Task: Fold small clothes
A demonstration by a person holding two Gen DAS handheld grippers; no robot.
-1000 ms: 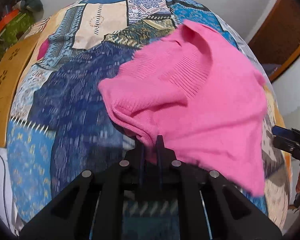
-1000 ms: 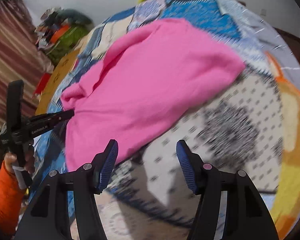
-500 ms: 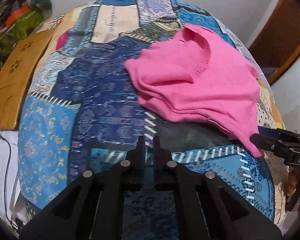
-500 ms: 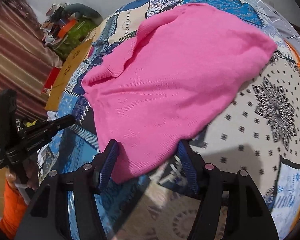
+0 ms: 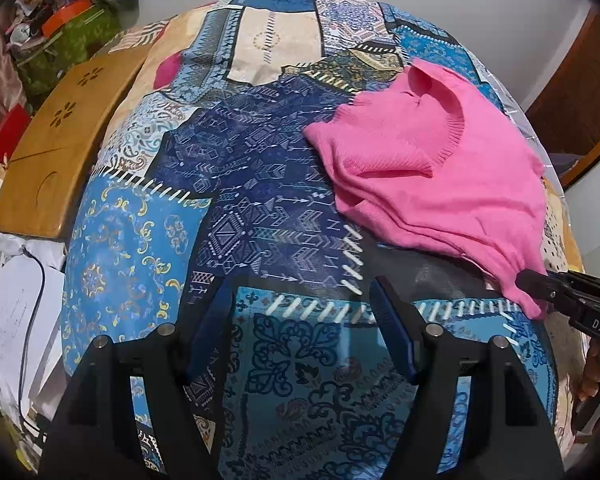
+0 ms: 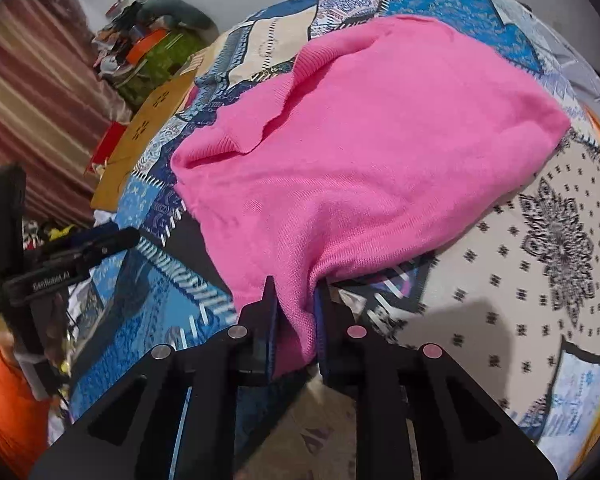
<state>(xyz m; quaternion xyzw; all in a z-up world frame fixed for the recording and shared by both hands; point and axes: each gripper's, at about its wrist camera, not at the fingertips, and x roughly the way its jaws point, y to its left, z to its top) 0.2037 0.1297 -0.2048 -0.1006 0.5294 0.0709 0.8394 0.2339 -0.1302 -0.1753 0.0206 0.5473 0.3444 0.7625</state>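
- Pink knitted small garment [image 6: 372, 160]: partly folded, ribbed edge turned over near the far side, spread on patchwork-printed bedspread [image 5: 260, 208] in blues, beige and black-on-white; near corner pinched and lifted slightly off the cloth.
- Right gripper [image 6: 294, 312], black with blue pads: jaws just closed, clamped on the near corner of the pink garment, fabric bunched between the pads.
- Left gripper [image 5: 300, 320], same make: jaws just opened, standing apart, nothing between them, only bedspread below; garment up and to the right, well clear of the pads.
- Wooden board [image 5: 60, 152] with flower-shaped cut-outs: lying at the left edge of the bedspread.
- Orange sleeve [image 6: 12, 416]: at lower left of right wrist view, behind left gripper handle.
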